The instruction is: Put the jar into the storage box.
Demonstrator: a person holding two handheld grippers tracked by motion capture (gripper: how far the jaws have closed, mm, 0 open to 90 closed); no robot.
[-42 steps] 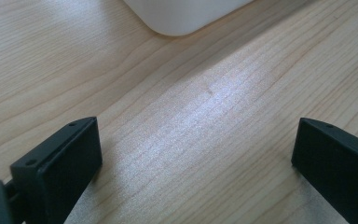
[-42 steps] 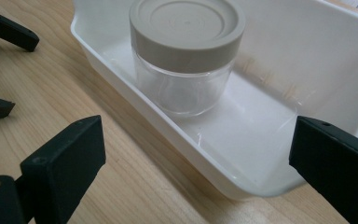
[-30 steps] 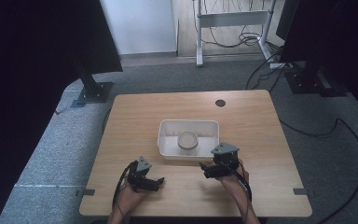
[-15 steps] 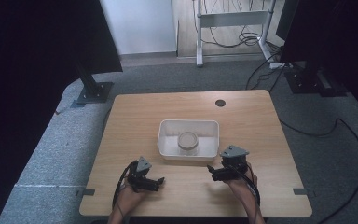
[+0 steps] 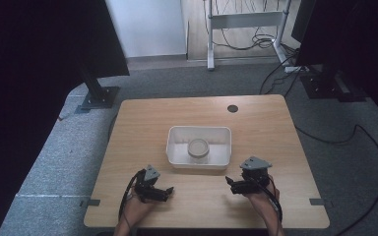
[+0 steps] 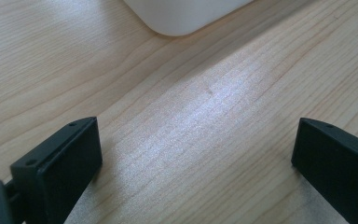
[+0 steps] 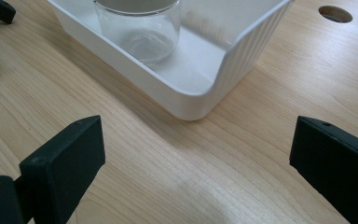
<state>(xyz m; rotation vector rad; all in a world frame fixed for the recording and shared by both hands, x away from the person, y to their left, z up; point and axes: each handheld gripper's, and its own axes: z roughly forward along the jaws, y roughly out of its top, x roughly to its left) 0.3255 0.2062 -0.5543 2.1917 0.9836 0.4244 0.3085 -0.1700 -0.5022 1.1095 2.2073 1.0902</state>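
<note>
Glass jar [image 7: 139, 29] clear, upright inside white tray [image 7: 242, 60]

Probably a lab or office. Grey carpet [image 5: 54, 162] surrounds the wooden surface [image 5: 266, 128]. Loose cables [image 5: 246, 42] and dark stands [image 5: 96, 93] sit at the far side.

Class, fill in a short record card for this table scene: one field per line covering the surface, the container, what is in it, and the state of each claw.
Surface: wooden table with a round hole near its far edge
Container: white tray, mid-table
Contents: clear glass jar, upright inside the tray
Left claw: open, empty, on the near side of the tray
Right claw: open, empty, on the near side of the tray
Contact: neither claw touches the tray
</note>
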